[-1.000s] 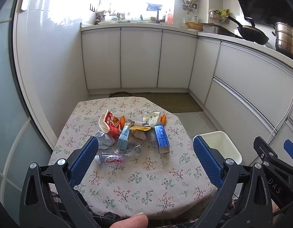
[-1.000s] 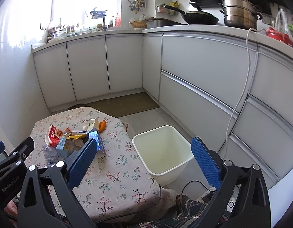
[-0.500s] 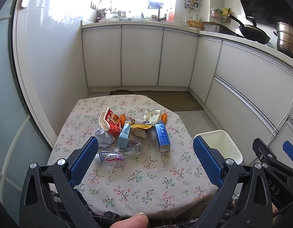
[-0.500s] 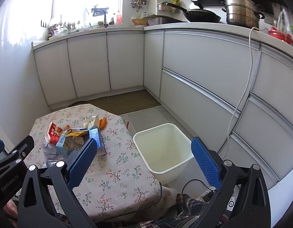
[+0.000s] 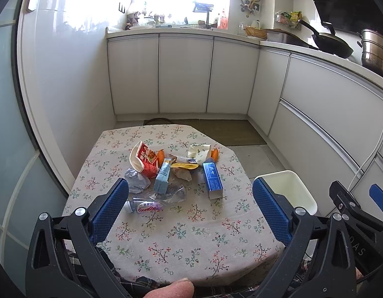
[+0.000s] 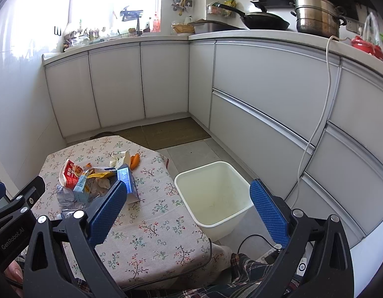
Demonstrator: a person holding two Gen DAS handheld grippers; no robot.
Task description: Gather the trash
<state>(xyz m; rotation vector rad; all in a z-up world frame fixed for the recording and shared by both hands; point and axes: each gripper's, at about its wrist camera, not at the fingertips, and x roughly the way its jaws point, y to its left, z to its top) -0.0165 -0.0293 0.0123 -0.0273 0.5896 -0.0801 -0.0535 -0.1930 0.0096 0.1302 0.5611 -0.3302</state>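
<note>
The table (image 5: 181, 233) with the flowery cloth fills the middle of the left view, and all the trash sits in one heap on its far half. The white bin (image 6: 216, 196) stands on the floor just beside the table's right edge, and it looks empty inside. So the job looks like it is only starting: nothing is picked up yet.

The left gripper (image 5: 190, 204) hangs over the near part of the table with its jaws wide open and nothing between them. The right gripper (image 6: 189, 211) hangs above the table edge and the bin, also wide open and holding nothing.

To do this step well, I think it is best to go for one piece at a time. The blue box (image 5: 212, 180) lies a little apart on the right side of the heap, closest to the bin, so it seems the easy first pick. Grab it across its thin sides. The red and white bag (image 5: 144, 160) is bigger but is pressed against other bits. The light blue carton (image 5: 163, 176) leans on the heap. The clear bottle (image 5: 146, 206) lies nearest the left gripper and is round, so it may roll away. The grey crumpled wrapper (image 5: 137, 180) and the small orange bits (image 5: 215, 154) at the back are tiny and may slip.

Compared with a second ago, the trash and the bin lie in the same places. Both views have drifted only a tiny bit, and both grippers are open just as wide.
</note>
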